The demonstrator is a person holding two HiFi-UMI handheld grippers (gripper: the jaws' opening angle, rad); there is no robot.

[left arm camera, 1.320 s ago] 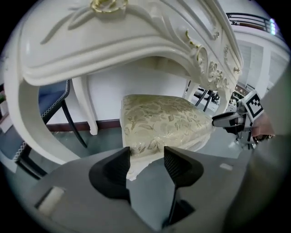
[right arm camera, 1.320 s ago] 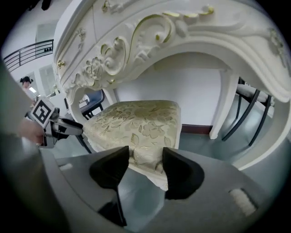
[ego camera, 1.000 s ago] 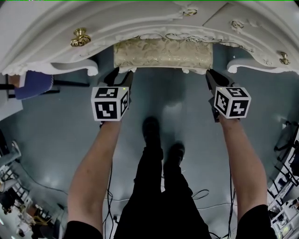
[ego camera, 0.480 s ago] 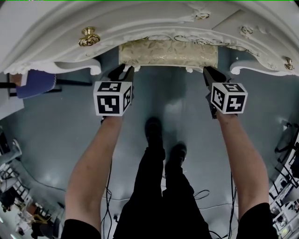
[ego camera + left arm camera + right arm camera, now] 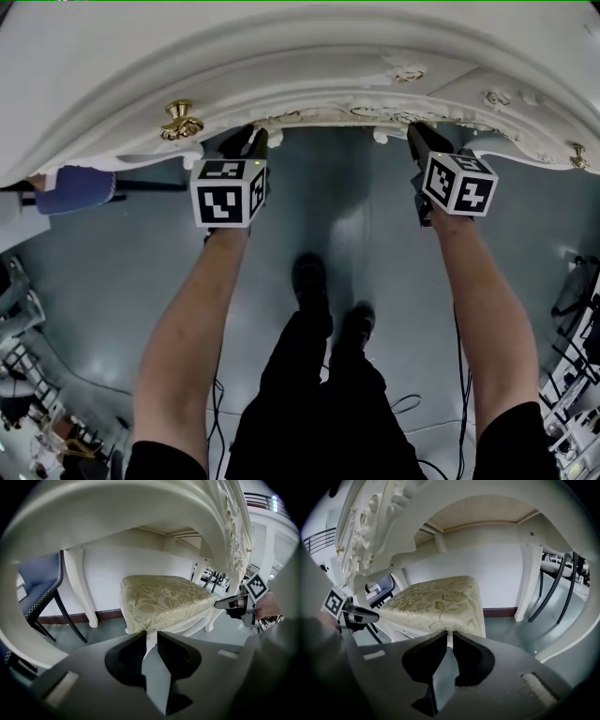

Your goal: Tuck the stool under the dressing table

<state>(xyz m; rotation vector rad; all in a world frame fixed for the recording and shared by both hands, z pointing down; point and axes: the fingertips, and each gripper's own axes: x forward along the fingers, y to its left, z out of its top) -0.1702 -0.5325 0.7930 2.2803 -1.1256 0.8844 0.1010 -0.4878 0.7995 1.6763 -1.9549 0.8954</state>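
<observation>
Stool (image 5: pixel 164 597) corners in left gripper (image 5: pixel 150 634), right gripper (image 5: pixel 449 634)

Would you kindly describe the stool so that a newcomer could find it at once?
Look under the arched white dressing table. The stool stands in its kneehole, low and white-legged. Unlike the blue chair nearby, its cushion is gold floral brocade.

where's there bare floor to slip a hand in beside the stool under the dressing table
Bare floor lies either side of the stool: between it and the dressing table's left leg, and between it and the right leg. Beyond those legs it is crowded: a blue chair left, black chair legs right.
</observation>
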